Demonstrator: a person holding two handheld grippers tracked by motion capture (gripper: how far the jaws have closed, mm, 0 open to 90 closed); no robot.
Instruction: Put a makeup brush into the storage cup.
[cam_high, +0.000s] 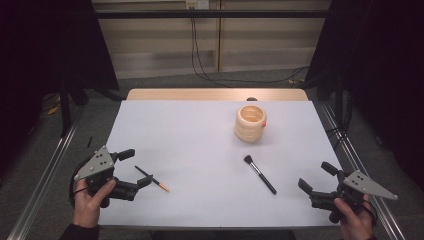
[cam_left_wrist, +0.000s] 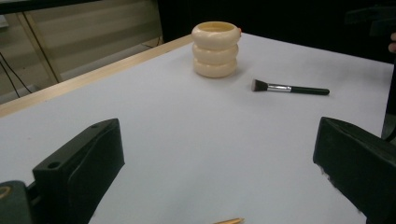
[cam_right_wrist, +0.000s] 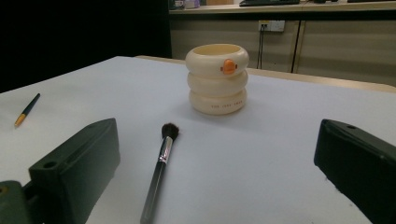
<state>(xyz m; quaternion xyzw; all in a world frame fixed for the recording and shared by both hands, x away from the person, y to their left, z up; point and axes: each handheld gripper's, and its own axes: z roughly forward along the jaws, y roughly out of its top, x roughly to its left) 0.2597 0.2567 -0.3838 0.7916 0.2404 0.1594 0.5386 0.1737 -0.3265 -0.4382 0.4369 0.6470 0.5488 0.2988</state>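
Pencil (cam_high: 152, 179): one, black shaft with an orange tip, lying flat near the table's near left corner, just beside your left gripper's jaws.
Makeup brush (cam_high: 260, 174): one, black handle, silver ferrule, dark bristles, lying flat toward the near right of the table (cam_high: 200, 135), bristles pointing to the far edge.
Holder (cam_high: 250, 123): one cream pot shaped like three stacked rings, standing upright toward the far right, well apart from both tools.
Writing: your right gripper view catches an orange badge on the pot's top ring and a line of small print on the bottom ring, too small to read.
Left gripper (cam_high: 131, 169): your jaws gape wide and grip nothing, low over the near left edge.
Right gripper (cam_high: 317, 177): your jaws are spread wide too, nothing between them, by the near right corner.
Left gripper view: the pot's plain side and the brush side-on, plus the orange tip of the pencil at the bottom edge.
Right gripper view: the brush lies close in front of your jaws, the pencil far off to the left.
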